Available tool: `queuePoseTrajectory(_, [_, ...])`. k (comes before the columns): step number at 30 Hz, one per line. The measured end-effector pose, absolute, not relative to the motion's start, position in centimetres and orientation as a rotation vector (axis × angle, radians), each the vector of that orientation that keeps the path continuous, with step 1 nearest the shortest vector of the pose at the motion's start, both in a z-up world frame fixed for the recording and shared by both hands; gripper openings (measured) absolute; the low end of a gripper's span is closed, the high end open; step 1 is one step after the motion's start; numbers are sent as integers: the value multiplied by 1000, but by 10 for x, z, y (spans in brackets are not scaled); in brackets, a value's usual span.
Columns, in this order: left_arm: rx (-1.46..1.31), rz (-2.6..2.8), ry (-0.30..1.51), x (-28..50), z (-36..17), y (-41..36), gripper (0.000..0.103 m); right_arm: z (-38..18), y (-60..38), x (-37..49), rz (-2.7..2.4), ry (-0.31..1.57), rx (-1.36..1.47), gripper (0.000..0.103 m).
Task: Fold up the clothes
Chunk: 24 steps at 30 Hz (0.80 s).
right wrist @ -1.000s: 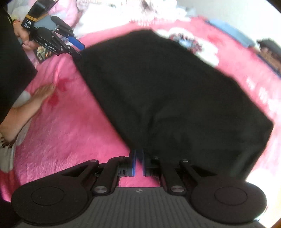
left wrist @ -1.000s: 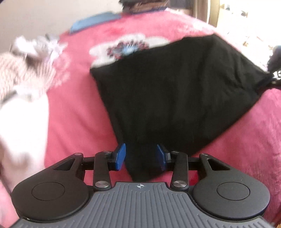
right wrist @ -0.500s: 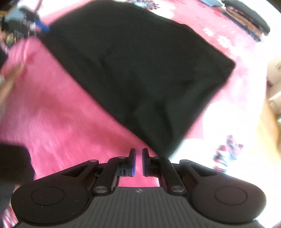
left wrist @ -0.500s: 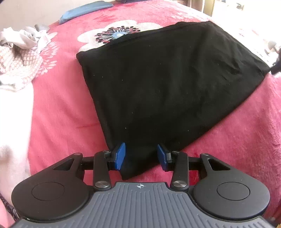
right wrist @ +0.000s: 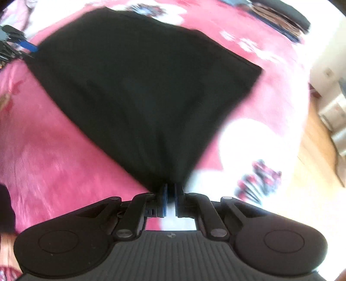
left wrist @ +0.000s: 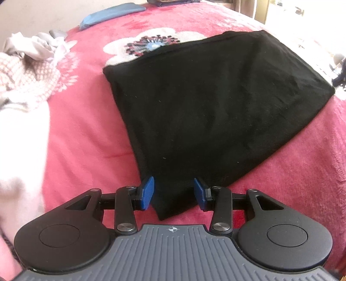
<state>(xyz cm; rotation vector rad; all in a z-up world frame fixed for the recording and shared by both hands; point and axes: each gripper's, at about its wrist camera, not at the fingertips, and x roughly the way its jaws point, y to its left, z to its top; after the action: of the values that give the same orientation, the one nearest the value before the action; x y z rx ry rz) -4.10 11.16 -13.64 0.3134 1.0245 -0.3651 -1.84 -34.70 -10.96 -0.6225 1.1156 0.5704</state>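
A black garment [left wrist: 205,108] lies folded flat on a pink flowered blanket [left wrist: 86,140]. My left gripper [left wrist: 174,192] stands open over its near corner. The cloth tip lies between the blue pads [left wrist: 148,192], and neither pad presses on it. In the right wrist view the same garment [right wrist: 140,86] stretches away from my right gripper [right wrist: 170,198], which is shut on the opposite corner, with black cloth pinched between its pads. The left gripper's blue fingertip [right wrist: 27,45] shows at the garment's far left corner.
A heap of white and pink clothes [left wrist: 26,71] lies to the left on the bed. A blue flat item [left wrist: 108,15] sits near the wall. Wooden floor [right wrist: 313,173] and the bed's edge are close on the right. A dark stack [right wrist: 281,19] lies at the far side.
My right gripper has swung sideways with its corner of the garment, so the bed's edge and floor came into view. The left gripper stayed over its corner, jaws apart.
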Motion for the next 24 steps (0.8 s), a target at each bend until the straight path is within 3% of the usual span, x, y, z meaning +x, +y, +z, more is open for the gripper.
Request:
queuePoseTrajectory(5, [325, -375, 950, -30, -114, 111, 42, -81, -320, 9, 608, 960, -632, 7])
queuePoseTrajectory(12, [346, -499, 844, 15, -130, 45, 42, -108, -232, 56, 791, 797, -674, 7])
queuePoseTrajectory(17, [313, -443, 843, 51, -146, 40, 42, -131, -235, 60, 764, 839, -680, 7])
queuePoseTrajectory(24, [214, -308, 875, 73, -152, 82, 42, -123, -323, 39, 589, 996, -551, 7])
